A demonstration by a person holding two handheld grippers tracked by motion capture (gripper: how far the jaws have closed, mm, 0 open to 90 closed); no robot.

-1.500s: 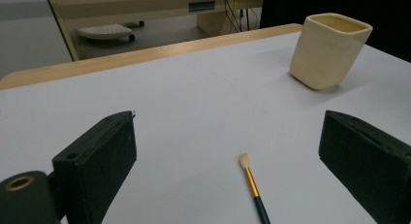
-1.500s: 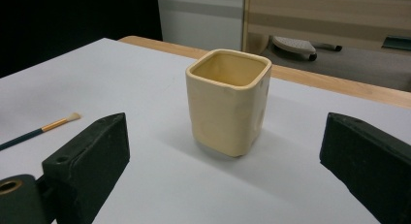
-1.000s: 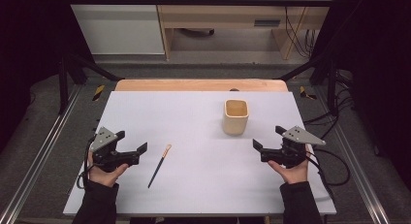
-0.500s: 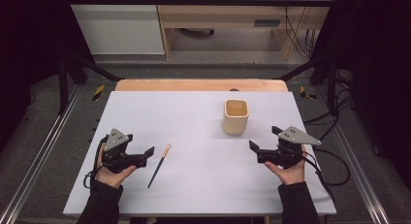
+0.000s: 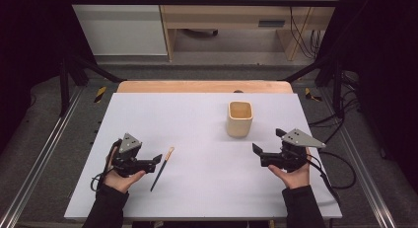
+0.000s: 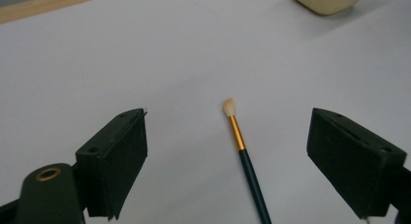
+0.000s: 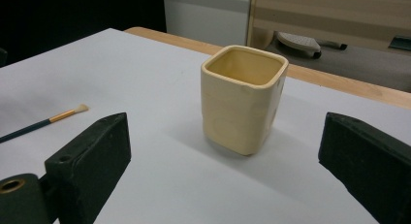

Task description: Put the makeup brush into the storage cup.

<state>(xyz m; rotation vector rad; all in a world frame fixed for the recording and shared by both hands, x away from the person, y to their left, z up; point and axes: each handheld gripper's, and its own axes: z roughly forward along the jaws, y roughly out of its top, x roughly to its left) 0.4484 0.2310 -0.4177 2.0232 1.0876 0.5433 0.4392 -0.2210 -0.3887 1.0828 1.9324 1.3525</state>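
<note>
A paintbrush (image 5: pixel 161 168) with a dark handle, gold ferrule and pale bristles lies on the white tabletop (image 5: pixel 197 119), left of centre. My left gripper (image 5: pixel 156 161) is just left of it and low over the table. In the left gripper view the brush (image 6: pixel 245 161) lies between the wide jaws of my left gripper (image 6: pixel 229 136), untouched; these jaws have just been closing a little. A cream square cup (image 5: pixel 240 118) stands upright at centre right. My right gripper (image 5: pixel 266 141) is open below and right of the cup (image 7: pixel 242 98), which it faces with a gap.
A wooden strip (image 5: pixel 202 86) borders the table's far edge. Metal frame rails (image 5: pixel 44 154) run along both sides, with cables (image 5: pixel 340 164) at the right. The brush (image 7: pixel 43 121) lies far left of the cup in the right gripper view.
My left hand has moved right and down toward the brush, so its jaws now reach the handle's side. The right hand, brush and cup have stayed put.
</note>
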